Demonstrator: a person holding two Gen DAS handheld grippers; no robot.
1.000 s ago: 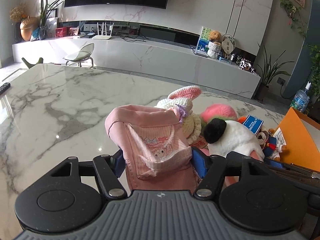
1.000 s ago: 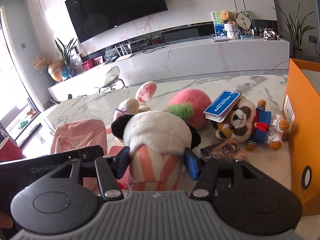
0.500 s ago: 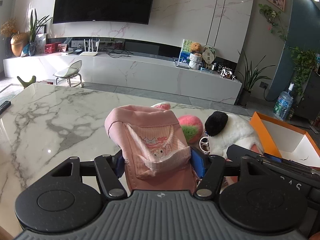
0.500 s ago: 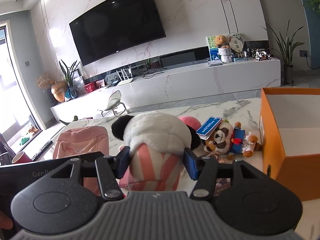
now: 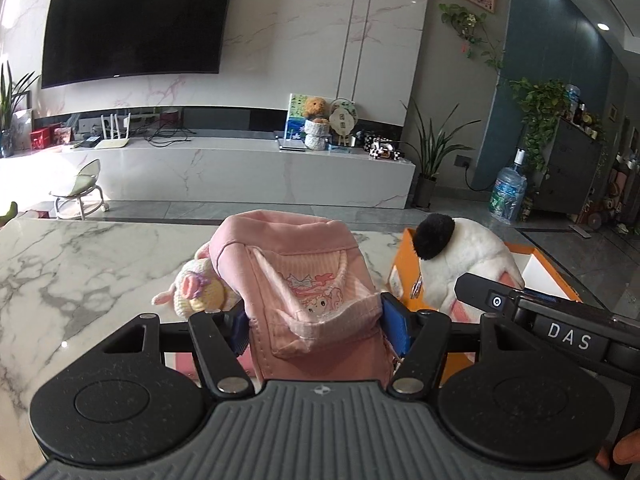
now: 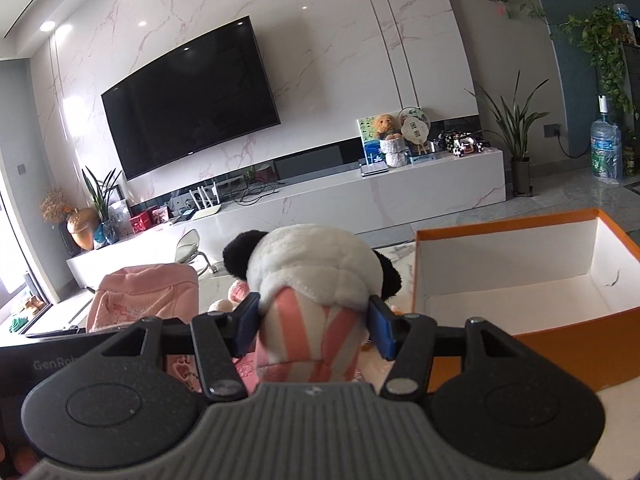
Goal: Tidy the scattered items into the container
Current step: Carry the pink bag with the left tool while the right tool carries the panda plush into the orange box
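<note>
The orange box gapes open-topped and bare inside; its near wall stands between.

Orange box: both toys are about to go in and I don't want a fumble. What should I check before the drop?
1. Left gripper shut on the pink hat: ok.
2. Right gripper shut on the panda plush: ok.
3. Orange box open, visible floor bare: ok.
4. Panda plush over the opening: not ok, it hangs left of the box wall.
5. Pink hat over the opening: not ok, it hangs left of the box.
6. Near corner of the box floor: cannot tell, hidden by the wall.
</note>
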